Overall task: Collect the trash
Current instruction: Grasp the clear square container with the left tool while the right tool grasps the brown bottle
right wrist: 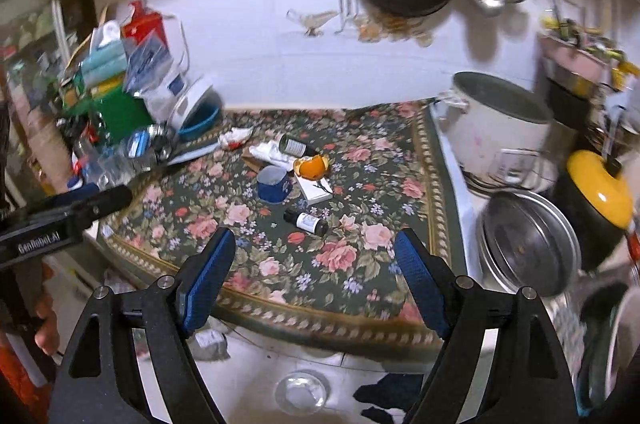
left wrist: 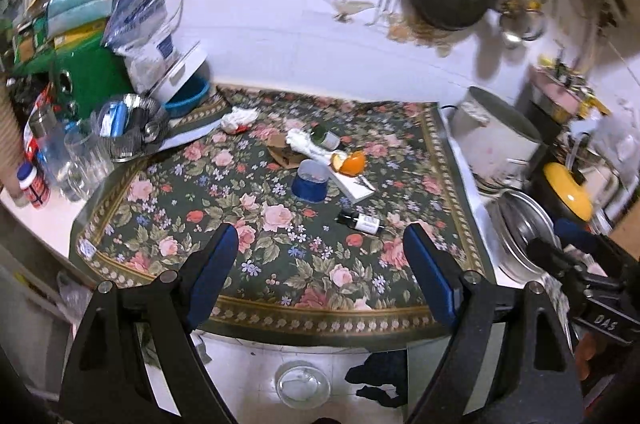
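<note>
Left gripper (left wrist: 320, 248): your black tong with blue pads hangs over the near edge of the table, jaws spread wide, nothing between them.
Right gripper (right wrist: 314, 250): yours too stands wide apart and empty, above the same near edge.
Table: a dark green floral cloth with pink roses (left wrist: 208, 224) covers it; the trash lies mid-table, well apart from both tongs.
Nearest trash: 1 small dark glass bottle with a white label (left wrist: 362, 223) lies on its side, closest to you.
Cup: 1 blue round cup with a white inside (left wrist: 311, 181) sits just behind the bottle, tilted.
Peel: an orange citrus peel (left wrist: 349, 161) rests on a white flat card (left wrist: 358, 187), just right of the cup.
Paper: crumpled white tissue (left wrist: 306, 143) lies on brown cardboard (left wrist: 285, 155); a second wad, white with red marks (left wrist: 239, 119), lies further left.
Second bottle: 1 dark bottle with a pale label (left wrist: 326, 137) lies behind the tissue.
Floor: a clear glass bowl (left wrist: 303, 386) sits below the table edge.
</note>
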